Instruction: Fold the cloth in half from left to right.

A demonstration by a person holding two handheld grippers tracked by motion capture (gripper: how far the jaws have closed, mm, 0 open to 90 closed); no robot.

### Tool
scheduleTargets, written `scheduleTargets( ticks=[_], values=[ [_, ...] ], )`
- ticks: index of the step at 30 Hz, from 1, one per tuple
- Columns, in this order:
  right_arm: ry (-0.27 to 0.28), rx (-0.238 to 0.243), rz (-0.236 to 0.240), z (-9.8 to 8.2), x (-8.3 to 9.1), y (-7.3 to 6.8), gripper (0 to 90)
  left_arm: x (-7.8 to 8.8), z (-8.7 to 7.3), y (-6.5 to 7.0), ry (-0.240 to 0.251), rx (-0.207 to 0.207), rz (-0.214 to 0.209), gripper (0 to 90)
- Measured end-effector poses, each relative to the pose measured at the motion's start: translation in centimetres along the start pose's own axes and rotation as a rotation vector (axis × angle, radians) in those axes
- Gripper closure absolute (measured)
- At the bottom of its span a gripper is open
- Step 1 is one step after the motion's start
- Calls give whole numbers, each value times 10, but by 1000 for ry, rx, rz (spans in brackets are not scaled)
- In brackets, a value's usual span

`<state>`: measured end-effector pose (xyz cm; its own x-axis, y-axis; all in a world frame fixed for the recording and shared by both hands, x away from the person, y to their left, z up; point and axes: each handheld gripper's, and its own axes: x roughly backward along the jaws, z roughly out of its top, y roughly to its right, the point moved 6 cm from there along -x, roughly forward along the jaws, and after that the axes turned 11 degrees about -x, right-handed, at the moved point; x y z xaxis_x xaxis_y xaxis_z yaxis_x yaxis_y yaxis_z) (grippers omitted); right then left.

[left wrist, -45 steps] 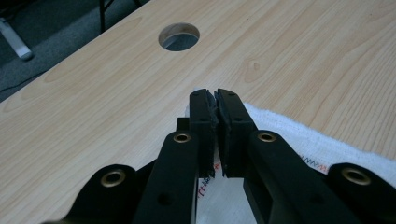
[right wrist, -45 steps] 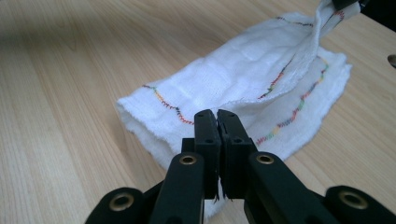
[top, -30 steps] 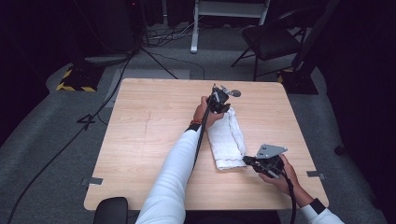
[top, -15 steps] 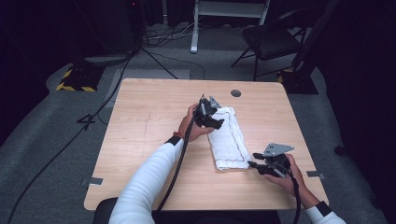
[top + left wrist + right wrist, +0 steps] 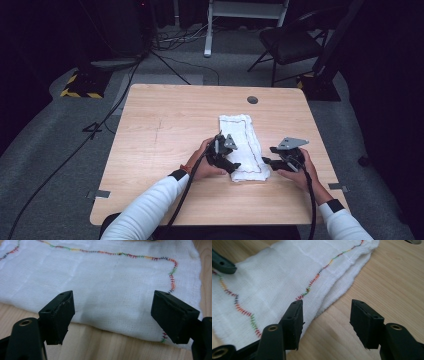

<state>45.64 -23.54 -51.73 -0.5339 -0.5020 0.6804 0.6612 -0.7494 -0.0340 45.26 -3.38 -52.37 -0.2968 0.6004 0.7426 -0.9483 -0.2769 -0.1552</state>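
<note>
High view: folded white cloth with multicoloured stitching (image 5: 243, 145) lies mid-table; left gripper (image 5: 226, 159) and right gripper (image 5: 270, 159) flank its near end, jaws just opened, empty. Next: pinch near corners for another fold.

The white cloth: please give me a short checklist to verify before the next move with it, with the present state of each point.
1. White cloth lies folded and flat on the table: ok.
2. Left claw open, with its jaws just widened and nothing pressed between them: ok.
3. Right claw open, also just widened, nothing gripped: ok.
4. Left claw lined up with the near edge of the cloth: ok, both jaws stand over that edge.
5. Right claw lined up with the cloth edge: not ok, one jaw is at the edge and the other over bare wood.
6. Number of layers at the edge: cannot tell.
</note>
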Motion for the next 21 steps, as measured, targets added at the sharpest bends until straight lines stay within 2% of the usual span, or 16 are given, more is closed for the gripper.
scheduleTargets(
  ticks=[3,6,14,18,21],
  values=[
    [-35,6,10,-1,-11,0,456,-6,-5,4,-34,-5,-28,207],
    [-52,6,27,-4,-16,-3,469,-6,-9,6,-39,-13,-29,210],
    [-56,8,73,-11,-12,-15,509,-3,-14,11,-50,7,-31,212],
    [-71,23,93,-14,-9,-24,521,1,-21,16,-51,47,-78,212],
    [-70,26,101,-16,-8,-32,525,5,-26,19,-47,43,-76,212]
  ],
)
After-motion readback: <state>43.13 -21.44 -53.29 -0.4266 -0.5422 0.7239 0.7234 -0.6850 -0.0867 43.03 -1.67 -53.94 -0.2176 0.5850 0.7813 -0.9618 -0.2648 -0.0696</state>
